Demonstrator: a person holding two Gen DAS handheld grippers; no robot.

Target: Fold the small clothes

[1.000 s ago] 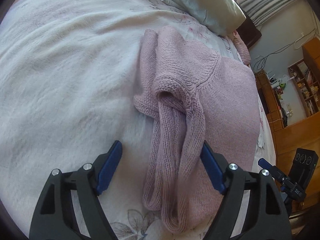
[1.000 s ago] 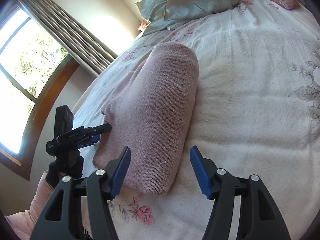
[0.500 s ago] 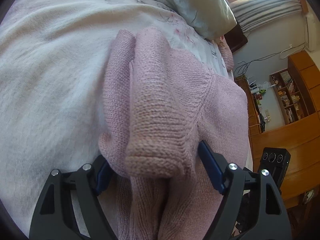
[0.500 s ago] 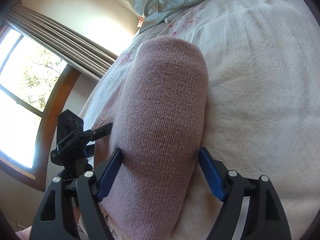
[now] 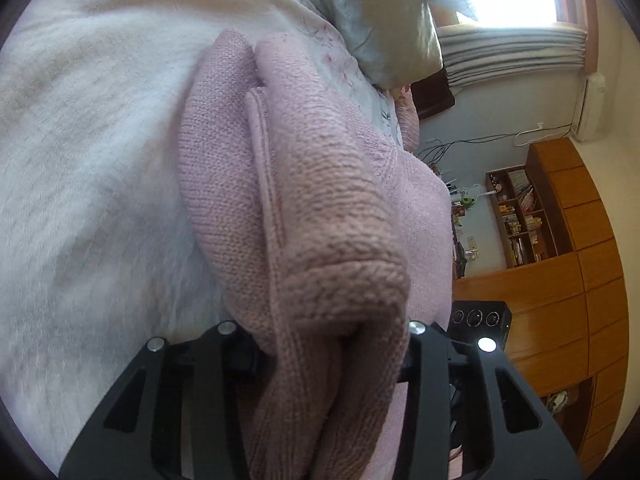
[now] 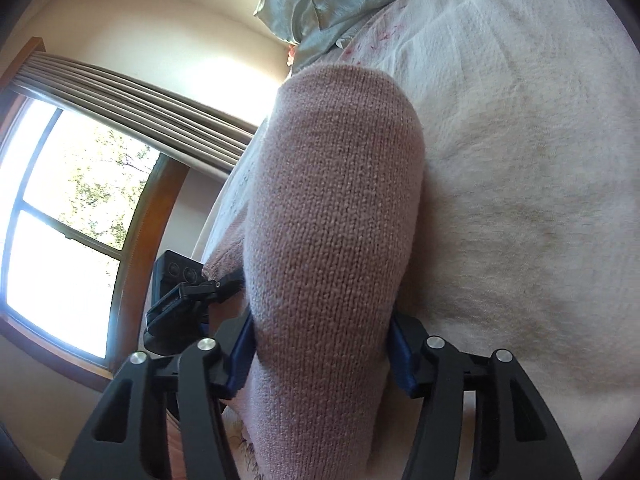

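Pink knit sweater point(image 5: 320, 208): one, partly folded, lying on the white bedspread point(image 5: 88, 152), below the pillows.

Change over the last second: both tools advanced from open and short of the sweater to straddling its near end. Knit bulk now fills both fisheye views.

Left gripper point(image 5: 332, 344): one. Closed in on the bunched sleeve-and-shoulder fold point(image 5: 344, 280) at the sweater's near left side; fabric packed between the fingers; blue pads hidden by the knit. Judged grasping the sweater.

Right gripper point(image 6: 322, 356): one. Blue pads point(image 6: 400, 364) pressed against both flanks of the rolled sweater edge point(image 6: 332, 208). Judged clamped on the sweater.

Meaning for the task: grasp stage reached at both near corners; next likely a lift and carry of the near end over the far end, toward the pillows.

Counts:
- Sweaters: one.
- Grippers: two; left one also visible beside the sweater in the right view.
- Pillows point(image 5: 384, 28): at least two beyond the sweater's far end.
- Window point(image 6: 60, 216): one, left of the sweater.
- Wooden shelving point(image 5: 560, 240): one unit, right of the sweater.
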